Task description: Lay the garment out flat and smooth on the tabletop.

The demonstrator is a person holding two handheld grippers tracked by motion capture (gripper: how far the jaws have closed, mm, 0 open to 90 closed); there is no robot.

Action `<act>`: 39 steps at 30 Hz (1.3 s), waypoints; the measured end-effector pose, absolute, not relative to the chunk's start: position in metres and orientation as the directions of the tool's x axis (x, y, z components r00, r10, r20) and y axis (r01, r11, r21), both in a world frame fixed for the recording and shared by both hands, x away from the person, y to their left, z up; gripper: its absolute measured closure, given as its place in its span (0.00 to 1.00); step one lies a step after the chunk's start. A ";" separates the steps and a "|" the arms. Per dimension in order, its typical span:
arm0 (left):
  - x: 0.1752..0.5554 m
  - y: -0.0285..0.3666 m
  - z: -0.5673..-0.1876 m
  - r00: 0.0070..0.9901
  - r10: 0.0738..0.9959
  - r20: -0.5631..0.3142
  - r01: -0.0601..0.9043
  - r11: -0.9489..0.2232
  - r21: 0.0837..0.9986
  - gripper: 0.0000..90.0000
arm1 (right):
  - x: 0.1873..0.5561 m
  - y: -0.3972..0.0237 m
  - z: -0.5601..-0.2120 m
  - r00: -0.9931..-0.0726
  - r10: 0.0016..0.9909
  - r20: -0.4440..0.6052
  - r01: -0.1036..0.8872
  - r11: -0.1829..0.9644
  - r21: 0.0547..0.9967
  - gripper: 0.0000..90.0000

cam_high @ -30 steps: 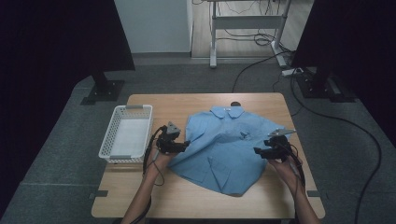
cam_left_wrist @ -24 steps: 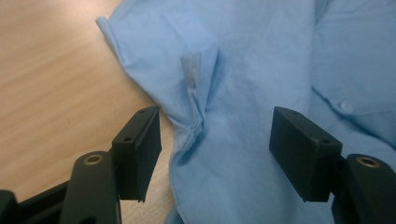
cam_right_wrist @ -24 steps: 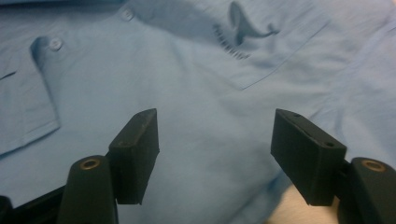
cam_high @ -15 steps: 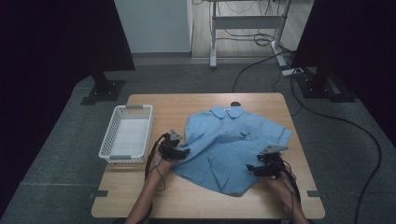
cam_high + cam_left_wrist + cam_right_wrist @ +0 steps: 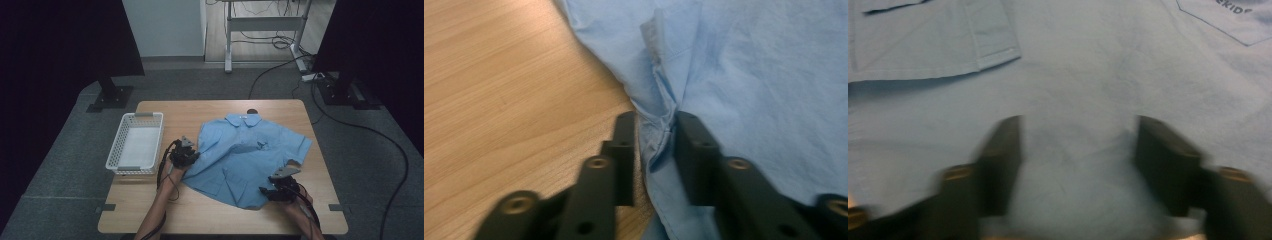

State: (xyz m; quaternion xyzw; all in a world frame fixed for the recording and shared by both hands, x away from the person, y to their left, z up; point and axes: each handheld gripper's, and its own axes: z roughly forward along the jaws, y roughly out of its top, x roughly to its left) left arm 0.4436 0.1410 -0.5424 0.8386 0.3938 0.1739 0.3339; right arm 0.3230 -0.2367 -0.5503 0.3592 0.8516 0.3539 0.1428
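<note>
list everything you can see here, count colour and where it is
shirt: 1, light blue, spread flat with collar away from the person, centre-right of the table
basket: 1, white, left part of the table, nothing visible inside
table: 1, light wood, middle of the high view
desk frame: 1, pale metal, on the floor beyond the table
floor cables: several, black, right of and behind the table
forearms: 2, coming in from the bottom edge
left gripper: 1, black, jaws pinching a fold at the shirt's left edge
right gripper: 1, black, jaws apart over the shirt near its bottom hem
</note>
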 end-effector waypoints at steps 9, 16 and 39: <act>0.448 0.151 -0.540 0.557 0.828 0.060 0.573 -0.437 0.693 0.97 | 0.315 -0.250 -0.547 -0.720 0.686 0.108 0.557 0.478 0.679 1.00; 0.443 0.156 -0.541 0.525 0.847 0.088 0.585 -0.433 0.685 0.97 | 0.305 -0.274 -0.546 -0.720 0.681 0.130 0.575 0.482 0.661 1.00; 0.387 0.133 -0.520 0.647 0.755 0.106 0.458 -0.496 0.737 0.34 | 0.311 -0.296 -0.546 -0.658 0.751 0.057 0.552 0.428 0.716 0.31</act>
